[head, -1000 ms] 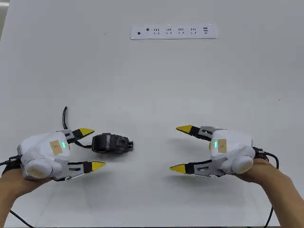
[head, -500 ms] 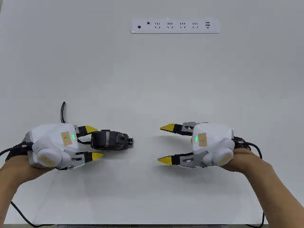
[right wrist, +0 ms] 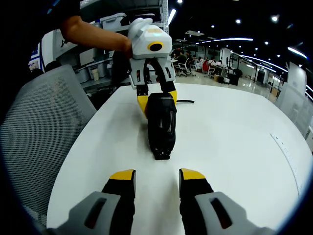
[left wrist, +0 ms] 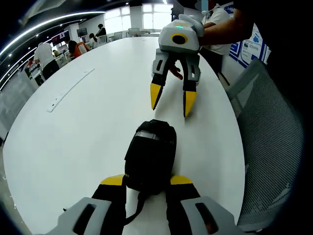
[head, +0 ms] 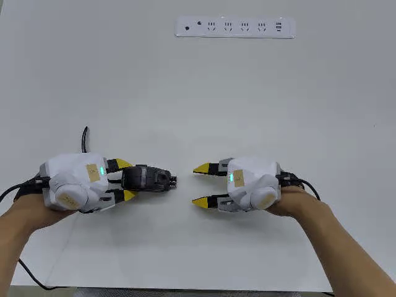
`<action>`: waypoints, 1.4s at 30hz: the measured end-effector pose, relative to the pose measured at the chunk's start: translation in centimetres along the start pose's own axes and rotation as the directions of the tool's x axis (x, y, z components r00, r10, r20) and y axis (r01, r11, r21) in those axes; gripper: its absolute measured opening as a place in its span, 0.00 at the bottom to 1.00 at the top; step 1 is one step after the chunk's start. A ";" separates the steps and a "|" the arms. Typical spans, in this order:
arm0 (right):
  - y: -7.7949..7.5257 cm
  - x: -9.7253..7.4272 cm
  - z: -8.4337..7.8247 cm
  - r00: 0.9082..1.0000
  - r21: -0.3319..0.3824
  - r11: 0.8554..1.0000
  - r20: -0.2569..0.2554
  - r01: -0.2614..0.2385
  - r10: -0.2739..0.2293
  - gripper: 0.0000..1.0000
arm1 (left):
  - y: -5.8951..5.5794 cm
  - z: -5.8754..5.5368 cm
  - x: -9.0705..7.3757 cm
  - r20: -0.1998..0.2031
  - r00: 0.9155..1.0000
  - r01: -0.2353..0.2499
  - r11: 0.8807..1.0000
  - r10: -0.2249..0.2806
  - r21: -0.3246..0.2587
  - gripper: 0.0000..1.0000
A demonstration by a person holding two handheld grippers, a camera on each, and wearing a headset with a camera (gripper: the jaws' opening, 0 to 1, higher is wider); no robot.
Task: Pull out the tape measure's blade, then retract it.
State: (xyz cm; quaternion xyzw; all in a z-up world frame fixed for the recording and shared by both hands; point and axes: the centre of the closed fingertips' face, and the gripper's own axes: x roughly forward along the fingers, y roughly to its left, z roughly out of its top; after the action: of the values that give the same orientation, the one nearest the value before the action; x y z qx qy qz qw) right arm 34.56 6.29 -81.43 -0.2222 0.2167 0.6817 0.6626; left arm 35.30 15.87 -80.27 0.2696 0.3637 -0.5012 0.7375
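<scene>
Two grippers: one in each hand, low in the head view, tips facing each other over a white table (head: 185, 93).
Tape measure (head: 147, 179): a black case lying flat, lower left of centre. The blade is fully wound in, and its small hook (head: 174, 181) points toward the middle of the frame.
Left gripper (head: 127, 179): lower left. Its jaws press on both sides of the case's rear end and appear to clamp it.
Right gripper (head: 200, 185): just right of centre, jaws spread and empty, tips near the hook but not touching it.
Step, as judged: the pull has not started, and the hook must be pinched first.
Risk of a missed pinch: the hook is small and sits low against the table, so the jaws could close above it or scrape the surface.
Risk of a slipping case: only the rear is held, so a hard or off-line pull could swivel the case or drag it free.
Risk on retracting: releasing the blade all at once could make it whip back and jolt the case.
Power strip (head: 235, 27): top centre, well apart from the work.
</scene>
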 end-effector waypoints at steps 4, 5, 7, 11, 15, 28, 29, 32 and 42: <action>-0.2 0.9 0.4 1.000 0.012 1.000 0.009 -0.003 0.002 0.32 | 0.0 0.0 0.0 0.001 1.000 -0.012 1.000 0.012 -0.005 0.28; -0.2 1.3 0.4 1.000 0.010 1.000 0.004 -0.002 0.002 0.31 | 0.1 0.0 0.0 0.001 1.000 -0.012 1.000 0.012 -0.006 0.28; -0.2 1.6 0.4 1.000 0.002 1.000 0.000 -0.004 0.004 0.28 | 0.1 0.0 0.0 -0.001 1.000 -0.010 1.000 0.010 -0.009 0.27; -0.2 2.4 0.4 1.000 0.002 1.000 -0.002 -0.011 0.011 0.26 | 0.1 0.0 0.0 -0.002 1.000 -0.004 1.000 0.004 -0.013 0.27; -0.6 3.0 0.3 1.000 -0.002 1.000 -0.014 -0.005 0.005 0.23 | 0.1 0.0 0.1 -0.003 1.000 0.002 1.000 -0.002 -0.016 0.27; -0.7 4.0 0.8 1.000 0.033 0.999 0.009 -0.012 0.012 0.14 | 0.1 0.1 0.0 -0.003 1.000 0.012 0.999 -0.012 -0.030 0.27; -0.7 4.0 0.9 1.000 0.034 0.999 0.012 -0.011 0.011 0.14 | 0.1 0.1 0.0 -0.003 1.000 0.012 0.999 -0.012 -0.030 0.27; -0.7 4.0 0.9 1.000 0.043 0.999 0.012 -0.003 0.002 0.13 | 0.1 0.0 0.0 -0.005 1.000 0.015 0.999 -0.015 -0.037 0.27; -0.7 4.0 0.8 1.000 0.048 0.999 -0.025 -0.002 0.003 0.10 | 0.0 -0.1 0.0 -0.014 1.000 0.016 0.999 -0.017 -0.038 0.27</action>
State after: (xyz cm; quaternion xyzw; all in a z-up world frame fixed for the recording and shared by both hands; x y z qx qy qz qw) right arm 35.17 9.99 -83.15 -0.2146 0.2413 0.6744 0.6640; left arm 35.31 15.94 -80.36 0.2562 0.3805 -0.4984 0.7356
